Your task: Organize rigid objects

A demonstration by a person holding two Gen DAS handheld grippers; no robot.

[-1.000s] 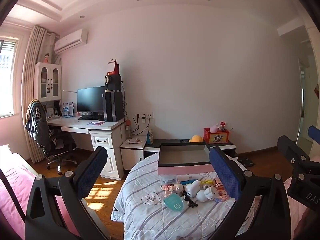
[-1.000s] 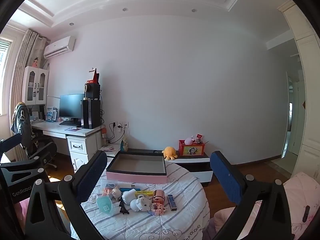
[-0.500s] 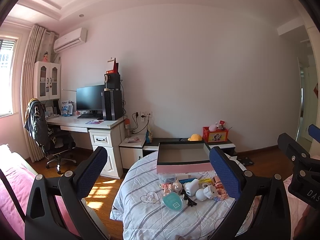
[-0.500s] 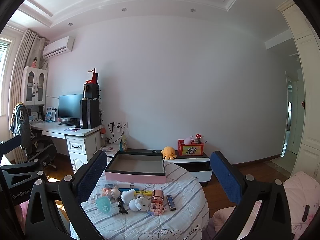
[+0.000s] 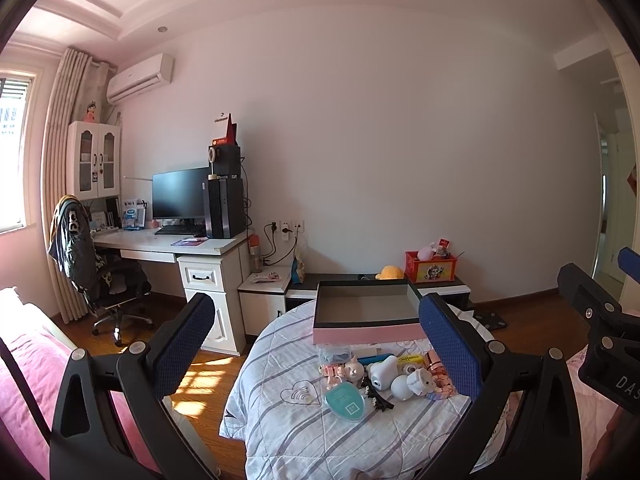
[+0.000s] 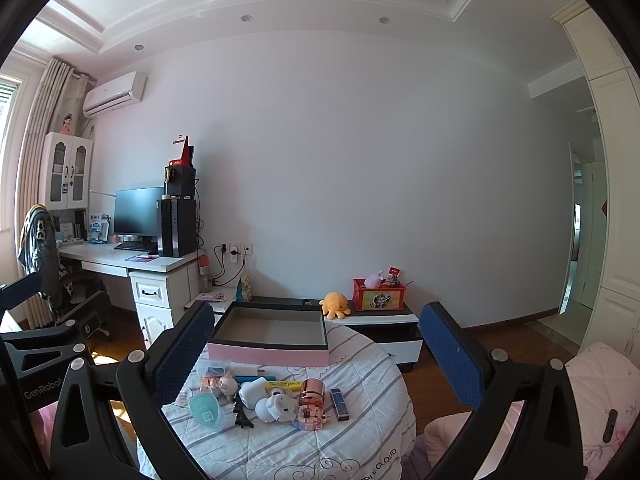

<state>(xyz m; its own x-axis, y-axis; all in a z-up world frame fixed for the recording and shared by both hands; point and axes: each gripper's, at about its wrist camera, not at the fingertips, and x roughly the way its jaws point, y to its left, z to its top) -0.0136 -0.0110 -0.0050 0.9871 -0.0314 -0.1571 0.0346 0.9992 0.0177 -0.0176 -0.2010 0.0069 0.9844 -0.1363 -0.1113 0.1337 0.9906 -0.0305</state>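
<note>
A round table under a striped white cloth (image 5: 288,432) (image 6: 360,432) carries an empty pink box with a dark rim (image 5: 368,322) (image 6: 272,346). In front of the box lies a cluster of small items: a teal case (image 5: 345,402) (image 6: 205,406), white figurines (image 5: 382,374) (image 6: 274,406), a yellow marker (image 6: 282,385), a rose-gold cylinder (image 6: 312,388), a blue tube (image 6: 339,398) and a pink block toy (image 6: 310,414). My left gripper (image 5: 316,344) hangs open above and short of the table, holding nothing. Likewise my right gripper (image 6: 316,344) is open and empty.
A white desk (image 5: 168,244) with a monitor and PC tower stands at the left, an office chair (image 5: 104,280) beside it. A low cabinet (image 6: 380,320) behind the table holds an orange plush and a red box. Pink bedding (image 6: 600,380) lies right, a doorway beyond.
Both views have shifted slightly, with the table and box drifting a little in frame. Both grippers stay open and empty; nothing on the table has moved.
</note>
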